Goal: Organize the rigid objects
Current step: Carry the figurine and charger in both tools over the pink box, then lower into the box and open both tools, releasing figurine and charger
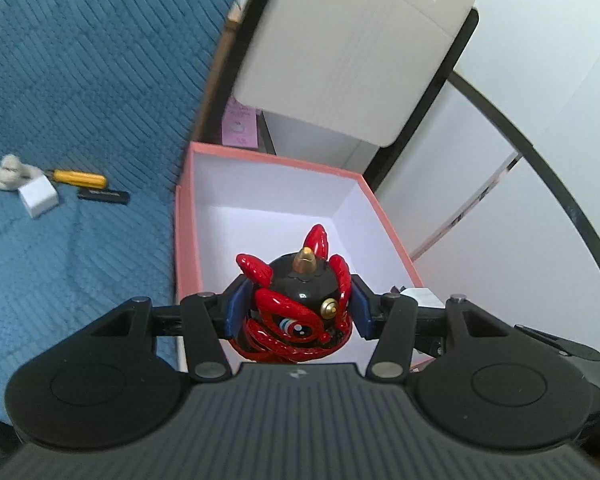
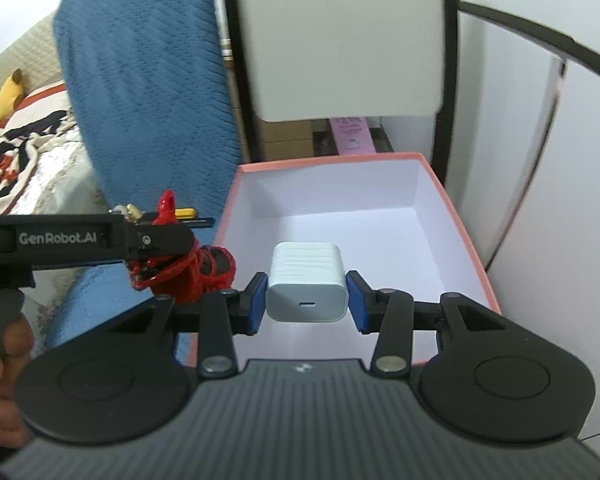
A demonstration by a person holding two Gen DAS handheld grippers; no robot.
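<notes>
The left gripper [image 1: 298,312] is clamped on a red and black lion-head figurine [image 1: 300,304], its blue pads pressed against both sides of the toy. It hangs over the near part of an open pink box [image 1: 182,240] with a white interior. The box floor beneath and ahead of the figurine is bare, with free room out to the far wall and the right wall.

The right gripper [image 2: 307,298] is clamped on a white charger cube [image 2: 307,280], port face toward the camera, its pads tight on the two flanks. It too hangs over the box [image 2: 472,240], near the front edge, with open white floor ahead. In this view the left gripper [image 2: 168,256] and its figurine [image 2: 188,268] sit just beside the box's left rim; a hand [image 2: 0,364] grips its handle at the frame edge.

Left of the box lies a blue ribbed blanket [image 1: 80,100]. On it, well apart from the box, rest a yellow-handled tool [image 1: 80,177], a small black bar [image 1: 104,196], a second white cube [image 1: 39,198] and a pale fluffy lump [image 1: 8,170], possibly a soft toy; it is too small to tell. Behind the box stands a beige chair back [image 1: 352,48] with a black frame, and a pink carton [image 1: 240,126] below it. White panels [image 1: 540,80] close the right side.
</notes>
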